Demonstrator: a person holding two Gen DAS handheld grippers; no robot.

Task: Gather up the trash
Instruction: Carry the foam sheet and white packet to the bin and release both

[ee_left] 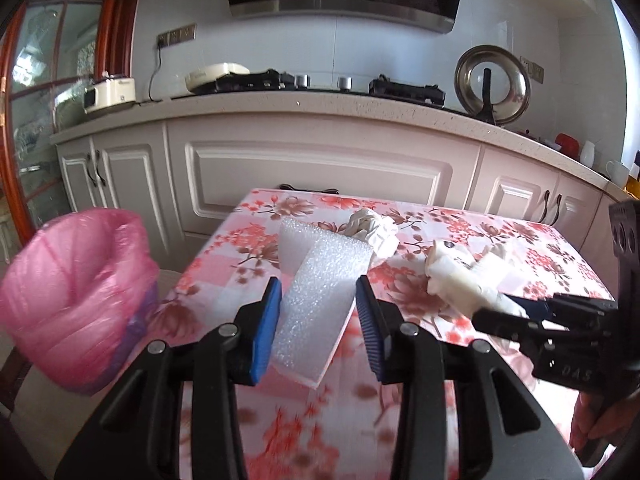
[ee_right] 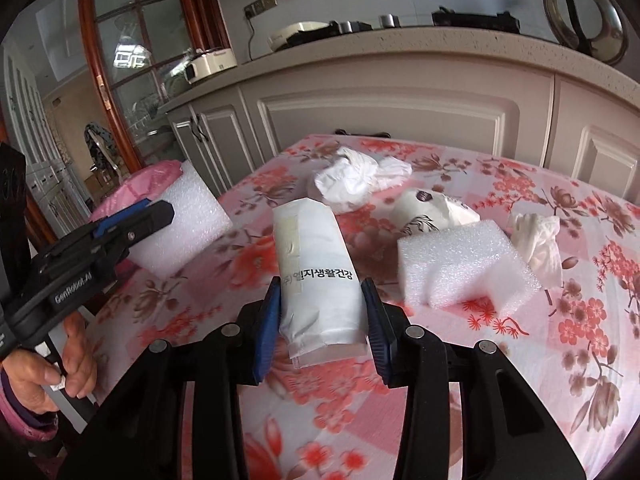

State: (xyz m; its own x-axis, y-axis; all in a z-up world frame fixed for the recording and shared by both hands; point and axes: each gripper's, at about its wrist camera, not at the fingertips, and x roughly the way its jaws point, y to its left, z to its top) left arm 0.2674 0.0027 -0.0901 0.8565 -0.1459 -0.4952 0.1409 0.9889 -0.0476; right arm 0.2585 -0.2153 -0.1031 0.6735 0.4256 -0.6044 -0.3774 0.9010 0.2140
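1. Left of the table (ee_left: 460, 216), beside its edge: bin with pink liner (ee_left: 76, 292).
2. Left gripper (ee_left: 318, 312): jaws narrowed, pads clamp white foam sheet (ee_left: 320, 300), lifted off floral cloth.
3. Right gripper (ee_right: 322, 316): jaws narrowed, grips white paper packet (ee_right: 320, 280) between blue pads.
4. On table, right of packet: foam block (ee_right: 464, 268), crumpled tissue (ee_right: 538, 240); crumpled bag (ee_right: 352, 184) behind.

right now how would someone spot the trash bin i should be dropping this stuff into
Start at the floral-cloth table; off its left edge stands the bin. It wears a crinkled pink plastic liner, the only pink bag in sight, and unlike the white foam and wrappers it is not on the table.
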